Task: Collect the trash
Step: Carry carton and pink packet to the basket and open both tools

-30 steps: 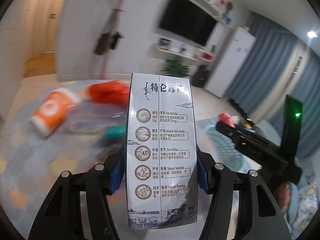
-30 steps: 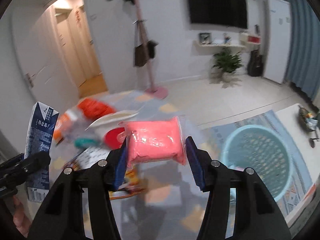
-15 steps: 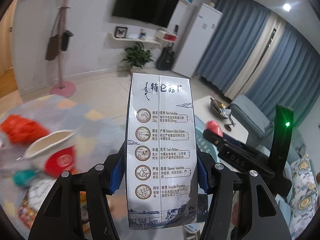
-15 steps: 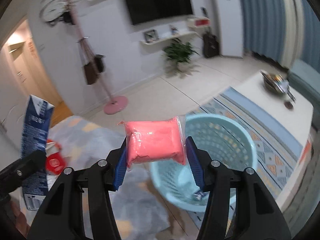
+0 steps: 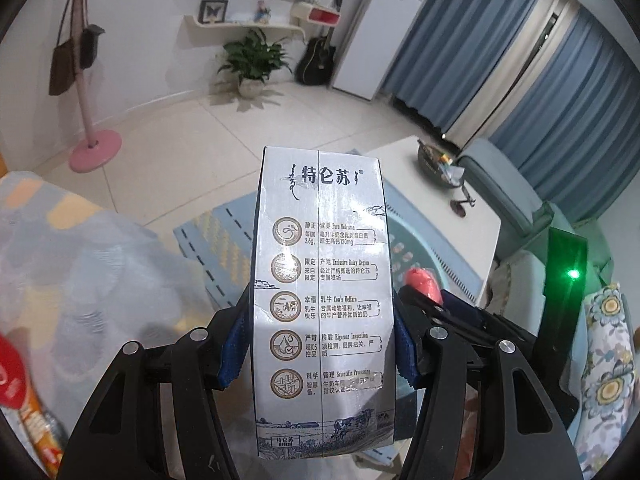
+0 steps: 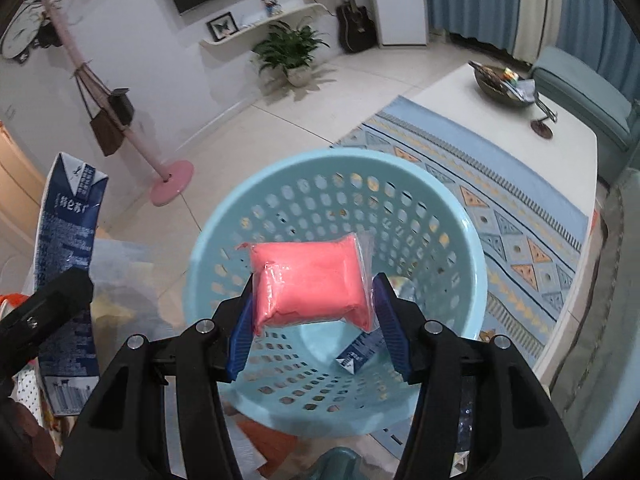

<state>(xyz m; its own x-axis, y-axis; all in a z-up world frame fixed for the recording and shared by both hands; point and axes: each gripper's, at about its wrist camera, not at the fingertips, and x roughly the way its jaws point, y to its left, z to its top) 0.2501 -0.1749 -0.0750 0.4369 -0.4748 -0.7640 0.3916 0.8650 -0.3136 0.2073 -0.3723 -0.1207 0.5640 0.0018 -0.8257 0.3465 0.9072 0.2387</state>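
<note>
My left gripper [image 5: 320,344] is shut on a tall white and blue milk carton [image 5: 322,280], held upright; the carton also shows at the left of the right wrist view [image 6: 70,264]. My right gripper [image 6: 312,300] is shut on a pink plastic-wrapped packet [image 6: 310,284] and holds it over the open mouth of a light blue perforated basket [image 6: 280,208]. A small blue and white scrap [image 6: 356,356] lies in the basket's bottom. In the left wrist view the basket [image 5: 416,252] is mostly hidden behind the carton, and the right gripper with the pink packet [image 5: 424,284] sits just right of it.
A patterned blue rug [image 6: 500,184] lies under the basket. A white coffee table [image 6: 560,136] with a dark bowl [image 6: 500,84] stands to the right. More litter, red and orange [image 5: 24,392], lies at the left. A pink coat stand [image 6: 168,184] and a potted plant [image 6: 292,52] stand farther back.
Both grippers have swung right, away from the litter pile. The basket has come from far right to directly under the pink packet. Both grips are unchanged.
</note>
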